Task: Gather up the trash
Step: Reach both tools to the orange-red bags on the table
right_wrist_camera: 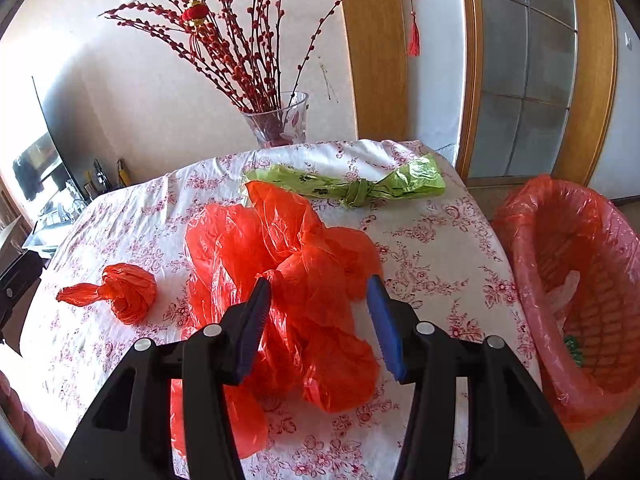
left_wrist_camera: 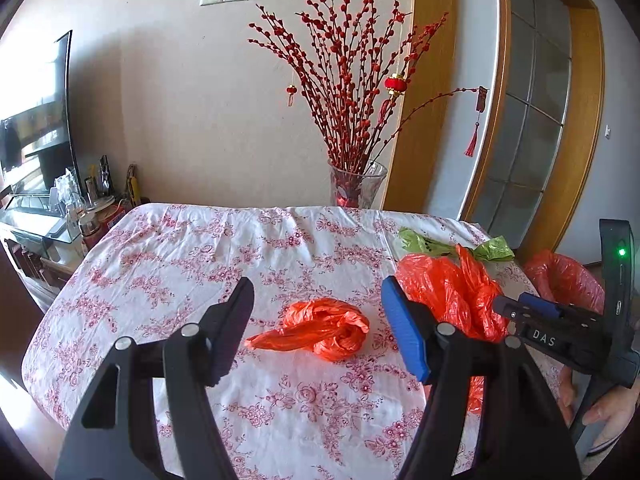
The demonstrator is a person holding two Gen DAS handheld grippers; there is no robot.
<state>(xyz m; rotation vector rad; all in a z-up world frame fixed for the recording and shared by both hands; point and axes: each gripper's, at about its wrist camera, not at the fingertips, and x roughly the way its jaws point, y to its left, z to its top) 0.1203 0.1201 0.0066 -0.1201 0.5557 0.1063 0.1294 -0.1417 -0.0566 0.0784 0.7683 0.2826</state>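
A small knotted orange bag (left_wrist_camera: 320, 328) lies mid-table, also in the right wrist view (right_wrist_camera: 120, 290). My left gripper (left_wrist_camera: 318, 300) is open above and around it, apart from it. A large loose orange plastic bag (right_wrist_camera: 288, 272) lies to its right, also in the left wrist view (left_wrist_camera: 448, 292). My right gripper (right_wrist_camera: 320, 304) is open, its jaws on either side of this bag. It also shows in the left wrist view (left_wrist_camera: 520, 310). A knotted green bag (right_wrist_camera: 352, 188) lies behind. A bin lined with red plastic (right_wrist_camera: 568, 280) stands right of the table.
The table carries a floral cloth (left_wrist_camera: 200, 280). A glass vase (left_wrist_camera: 356, 184) of red branches stands at its far edge. A TV (left_wrist_camera: 36, 120) and a cluttered stand are at the left. A wooden-framed glass door (right_wrist_camera: 528, 72) is at the right.
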